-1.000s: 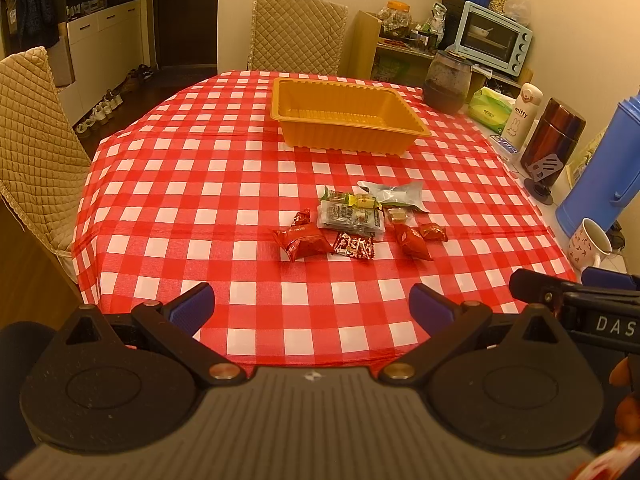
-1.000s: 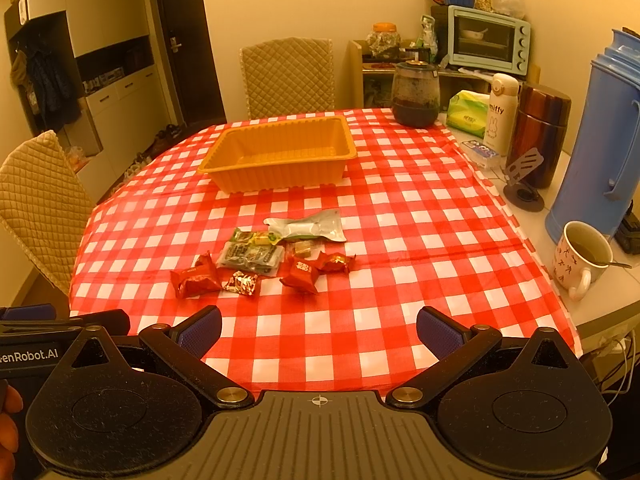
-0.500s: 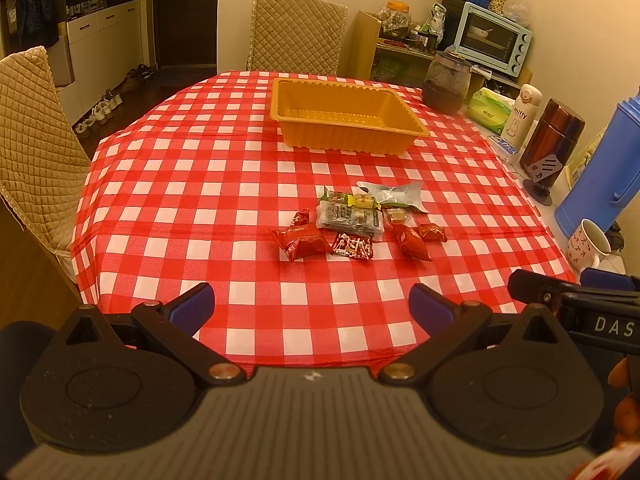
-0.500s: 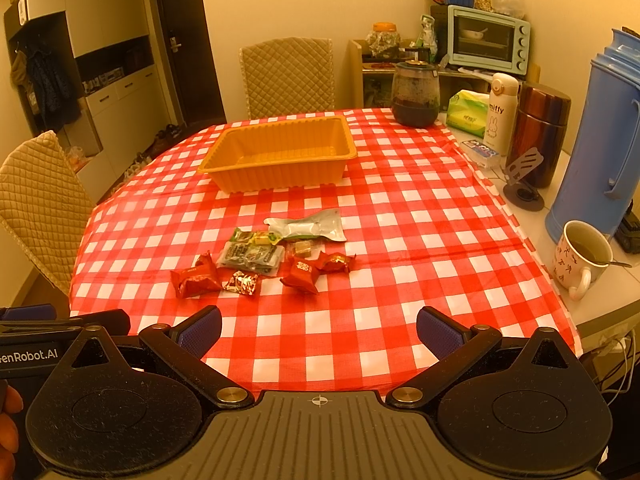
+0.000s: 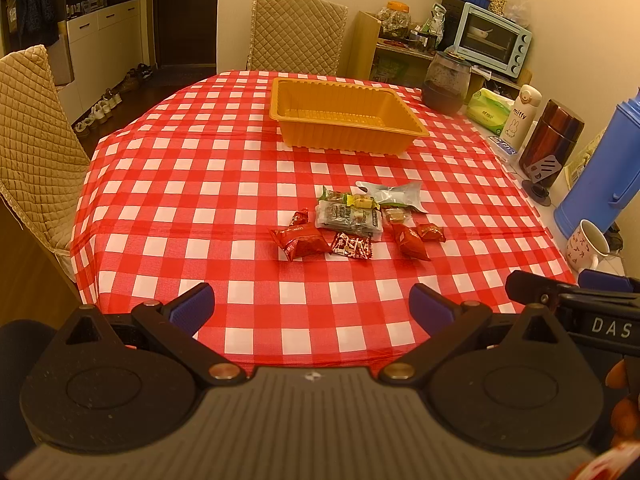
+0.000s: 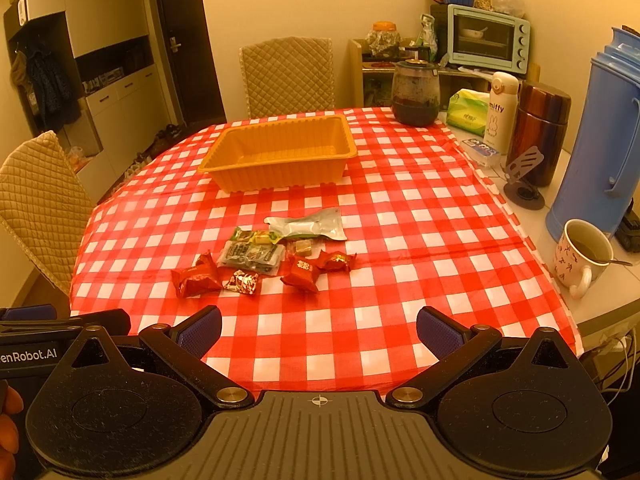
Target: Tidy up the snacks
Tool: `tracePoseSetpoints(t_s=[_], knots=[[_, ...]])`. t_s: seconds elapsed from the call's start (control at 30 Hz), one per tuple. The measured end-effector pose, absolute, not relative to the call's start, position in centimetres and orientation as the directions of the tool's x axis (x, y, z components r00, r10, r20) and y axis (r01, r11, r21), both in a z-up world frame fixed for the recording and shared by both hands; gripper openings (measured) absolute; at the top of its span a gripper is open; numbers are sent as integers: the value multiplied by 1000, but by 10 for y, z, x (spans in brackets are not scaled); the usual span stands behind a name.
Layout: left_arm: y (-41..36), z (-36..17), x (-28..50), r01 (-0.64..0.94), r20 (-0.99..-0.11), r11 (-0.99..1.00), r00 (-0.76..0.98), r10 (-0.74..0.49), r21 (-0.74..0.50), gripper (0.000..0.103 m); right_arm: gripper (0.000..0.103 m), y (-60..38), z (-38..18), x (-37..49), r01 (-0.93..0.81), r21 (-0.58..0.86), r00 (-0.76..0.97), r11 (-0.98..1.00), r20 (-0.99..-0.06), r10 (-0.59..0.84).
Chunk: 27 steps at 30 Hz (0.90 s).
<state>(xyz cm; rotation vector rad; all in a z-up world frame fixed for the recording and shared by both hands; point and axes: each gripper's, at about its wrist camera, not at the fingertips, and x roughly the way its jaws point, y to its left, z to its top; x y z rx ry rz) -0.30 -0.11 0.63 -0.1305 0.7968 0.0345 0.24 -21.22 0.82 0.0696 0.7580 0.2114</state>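
An empty orange tray (image 5: 344,114) (image 6: 280,156) stands on the far half of the red checked table. Several small snack packets lie in a cluster mid-table: a red packet (image 5: 301,242) (image 6: 196,278), a clear packet of dark snacks (image 5: 348,218) (image 6: 252,255), a pale green pouch (image 5: 394,194) (image 6: 310,225), and red candies (image 5: 412,238) (image 6: 302,272). My left gripper (image 5: 312,308) is open and empty over the near table edge. My right gripper (image 6: 318,330) is open and empty beside it, to its right.
The table's right side holds a dark glass jar (image 6: 416,94), tissue pack (image 6: 466,112), white bottle (image 6: 500,112), brown flask (image 6: 540,132), blue thermos (image 6: 600,140) and a mug (image 6: 582,256). Quilted chairs stand at the left (image 5: 32,152) and far end (image 5: 298,36).
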Motion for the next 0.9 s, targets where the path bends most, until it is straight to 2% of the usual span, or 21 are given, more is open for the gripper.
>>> tracePoseSetpoints(t_s=[0.47, 0.77, 0.9], knots=[[0, 7, -3, -82, -703, 990, 711, -22, -114, 103, 103, -213, 6, 3, -153, 145, 717, 978, -665, 210], [15, -15, 19, -68, -701, 993, 713, -18, -95, 102, 103, -211, -13, 21, -159, 163, 710, 974, -667, 227], [23, -32, 42, -17, -701, 997, 712, -44, -79, 94, 102, -207, -27, 36, -166, 158, 702, 973, -674, 229]])
